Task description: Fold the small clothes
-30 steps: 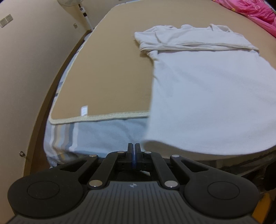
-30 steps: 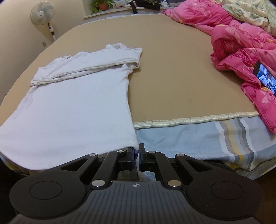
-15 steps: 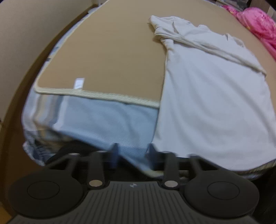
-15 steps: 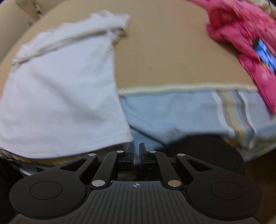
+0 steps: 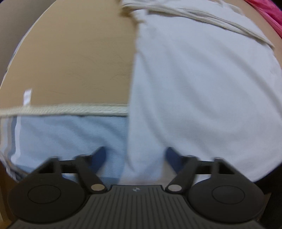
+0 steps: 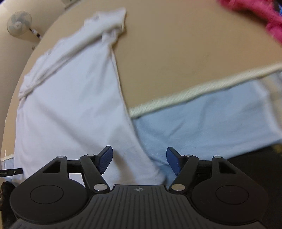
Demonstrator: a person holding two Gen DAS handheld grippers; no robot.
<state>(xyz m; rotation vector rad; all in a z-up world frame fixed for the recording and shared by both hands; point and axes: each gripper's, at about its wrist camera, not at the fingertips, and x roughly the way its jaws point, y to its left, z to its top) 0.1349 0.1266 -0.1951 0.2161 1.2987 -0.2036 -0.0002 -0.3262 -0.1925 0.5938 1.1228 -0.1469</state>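
Note:
A white T-shirt point(image 5: 202, 84) lies flat on the tan mat point(image 5: 79, 58), sleeves folded in at the far end, its hem hanging over the bed's near edge. My left gripper point(image 5: 135, 158) is open, its blue pads either side of the shirt's lower left corner. The shirt shows in the right wrist view point(image 6: 74, 105) too. My right gripper point(image 6: 140, 157) is open, its pads either side of the shirt's lower right corner. Neither gripper holds the cloth.
The mat has a cream braided edge point(image 5: 70, 109) over a light blue sheet point(image 5: 67, 137). A pink quilt point(image 6: 255, 15) lies at the far right. A fan point(image 6: 17, 22) stands by the wall at far left.
Both grippers opened from shut and moved in close and low over the bed's near edge, onto the shirt's bottom corners. The shirt itself lies as before.

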